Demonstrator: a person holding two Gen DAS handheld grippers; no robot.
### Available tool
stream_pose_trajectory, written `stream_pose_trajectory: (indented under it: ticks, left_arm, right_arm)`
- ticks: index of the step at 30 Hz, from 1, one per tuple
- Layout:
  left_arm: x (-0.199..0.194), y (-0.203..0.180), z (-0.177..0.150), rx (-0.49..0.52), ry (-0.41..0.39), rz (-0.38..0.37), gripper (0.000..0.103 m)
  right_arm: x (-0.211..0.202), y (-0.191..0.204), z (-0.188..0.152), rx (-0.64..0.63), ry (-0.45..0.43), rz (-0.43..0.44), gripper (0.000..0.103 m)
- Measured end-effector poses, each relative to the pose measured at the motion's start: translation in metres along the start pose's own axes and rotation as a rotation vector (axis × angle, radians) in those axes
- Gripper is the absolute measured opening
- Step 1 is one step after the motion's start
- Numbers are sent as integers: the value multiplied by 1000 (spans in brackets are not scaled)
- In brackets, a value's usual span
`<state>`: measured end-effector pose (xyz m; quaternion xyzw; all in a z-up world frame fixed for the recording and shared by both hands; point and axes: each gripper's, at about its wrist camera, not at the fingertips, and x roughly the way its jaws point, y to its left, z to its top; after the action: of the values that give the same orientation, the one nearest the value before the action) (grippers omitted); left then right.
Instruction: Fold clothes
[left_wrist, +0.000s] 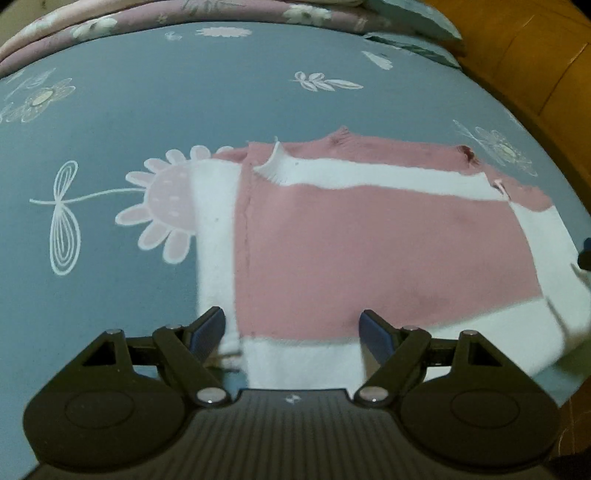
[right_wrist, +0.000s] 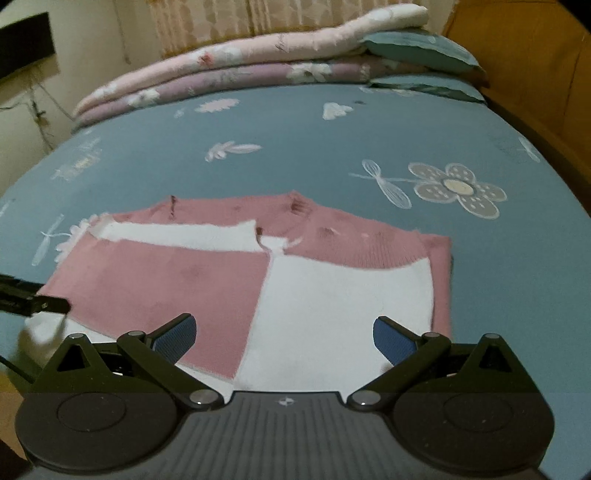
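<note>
While the sweater (left_wrist: 369, 254) lay flat on the bed (left_wrist: 147, 110), both the left gripper (left_wrist: 291, 332) and right gripper (right_wrist: 284, 336) hovered wide and empty over its near hem.

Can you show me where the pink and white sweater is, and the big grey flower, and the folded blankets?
sweater (right_wrist: 166, 280): right wrist view, pink panel.
grey flower (right_wrist: 458, 189): right wrist view, its centre.
folded blankets (right_wrist: 221, 70): right wrist view, middle of stack.

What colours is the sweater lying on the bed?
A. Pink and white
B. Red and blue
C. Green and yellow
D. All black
A: the sweater spread flat on the blue flowered bedsheet has pink panels and white panels, seen from both wrist cameras.
</note>
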<state>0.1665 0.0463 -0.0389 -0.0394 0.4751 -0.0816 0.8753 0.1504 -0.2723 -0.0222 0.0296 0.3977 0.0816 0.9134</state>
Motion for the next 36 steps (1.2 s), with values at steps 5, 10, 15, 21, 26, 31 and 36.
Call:
stream_pose_trajectory:
  ticks: [5, 10, 15, 21, 26, 31, 36]
  left_arm:
    - [-14, 3, 19, 21, -37, -66, 80]
    - [-7, 8, 35, 49, -78, -150, 80]
    - [9, 27, 26, 25, -23, -184, 81]
    - [3, 42, 56, 55, -102, -232, 81]
    - [17, 37, 86, 119, -148, -288, 81]
    - [47, 32, 102, 155, -114, -340, 81]
    - [72, 37, 111, 138, -58, -330, 81]
  right_arm:
    - [2, 20, 6, 25, -5, -32, 103]
    - [9, 49, 17, -10, -4, -27, 103]
    - [25, 71, 14, 0, 53, -38, 103]
    - [25, 88, 16, 0, 54, -78, 103]
    - [24, 97, 17, 21, 55, -117, 103]
    - [20, 105, 11, 33, 73, -161, 103]
    - [13, 114, 9, 28, 86, -213, 103]
